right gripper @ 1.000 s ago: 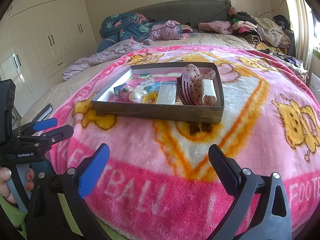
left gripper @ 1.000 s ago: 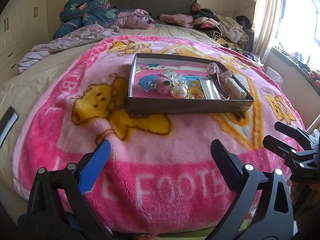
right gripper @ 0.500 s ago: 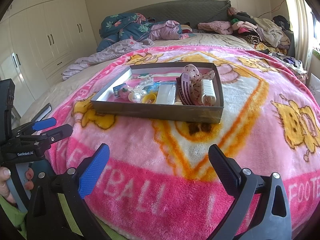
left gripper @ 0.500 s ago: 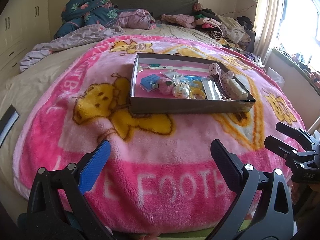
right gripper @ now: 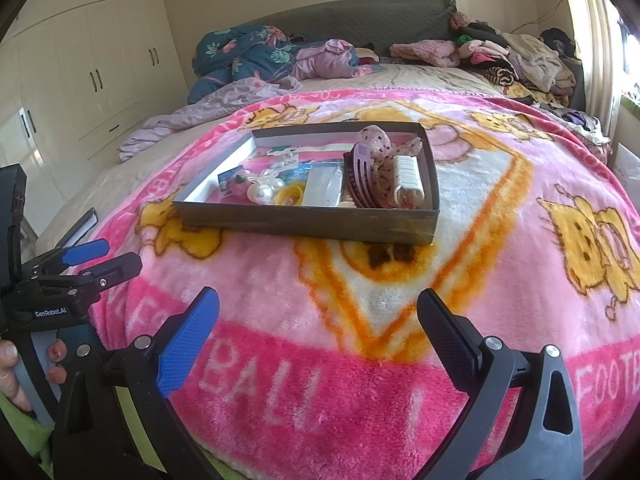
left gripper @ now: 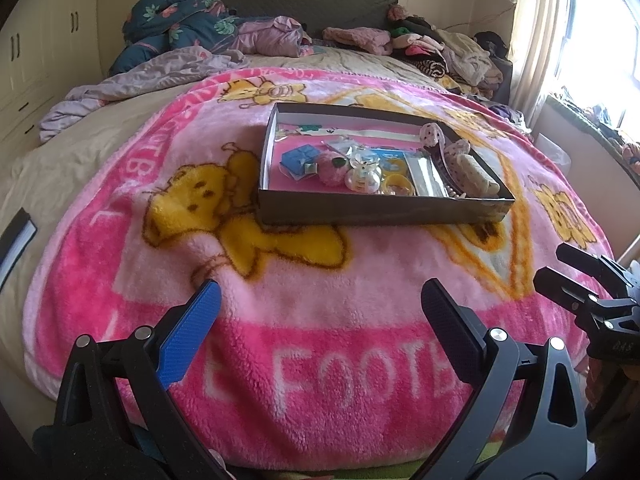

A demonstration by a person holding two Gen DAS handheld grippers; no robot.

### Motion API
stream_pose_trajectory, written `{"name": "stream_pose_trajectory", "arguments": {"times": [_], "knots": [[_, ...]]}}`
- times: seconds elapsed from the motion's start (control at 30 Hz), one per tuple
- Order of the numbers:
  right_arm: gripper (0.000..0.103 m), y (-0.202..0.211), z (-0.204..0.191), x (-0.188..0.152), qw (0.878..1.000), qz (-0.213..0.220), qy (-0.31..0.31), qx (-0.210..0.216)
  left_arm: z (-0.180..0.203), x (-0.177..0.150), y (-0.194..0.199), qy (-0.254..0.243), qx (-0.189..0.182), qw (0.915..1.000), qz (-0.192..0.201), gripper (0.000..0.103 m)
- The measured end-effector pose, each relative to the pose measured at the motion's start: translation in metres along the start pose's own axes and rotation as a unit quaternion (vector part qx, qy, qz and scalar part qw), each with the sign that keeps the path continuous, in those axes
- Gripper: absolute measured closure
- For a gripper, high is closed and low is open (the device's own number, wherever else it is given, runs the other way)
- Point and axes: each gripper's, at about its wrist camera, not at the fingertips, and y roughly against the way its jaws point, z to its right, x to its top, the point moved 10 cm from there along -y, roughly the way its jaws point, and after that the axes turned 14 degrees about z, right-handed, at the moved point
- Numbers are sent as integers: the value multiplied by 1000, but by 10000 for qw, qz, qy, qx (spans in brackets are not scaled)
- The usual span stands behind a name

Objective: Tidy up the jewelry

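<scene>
Two empty, wide-open grippers, left gripper point(left gripper: 318, 312) and right gripper point(right gripper: 318, 320), well short of jewelry box point(left gripper: 384, 212)

Cream wardrobes point(right gripper: 100, 64), sunlit window point(left gripper: 600, 40), bed point(left gripper: 80, 152)

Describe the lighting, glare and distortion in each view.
Left wrist view: the window at the right is blown out white, daylight falls across the blanket, and the fisheye bulges the bed. Right wrist view: softer, even light, only a sliver of glare at the right edge, the wardrobe bows, the box stays sharp.
</scene>
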Motion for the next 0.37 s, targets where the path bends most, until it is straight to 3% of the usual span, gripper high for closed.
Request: {"name": "stream_pose_trajectory", "arguments": {"times": [0.17,0.3,0.37], "knots": [[7,-5,32,12,9992,131,-187,-327,-25,0,-15,351,260,9989,-158,11],[7,-24,103,29,9928,252,-315,-1124,-75,10,-36,645,798,9944,-256,11],[7,-43,159,33,9838,87,-492,-1724,-103,16,-49,723,1082,9910,-315,11]]}}
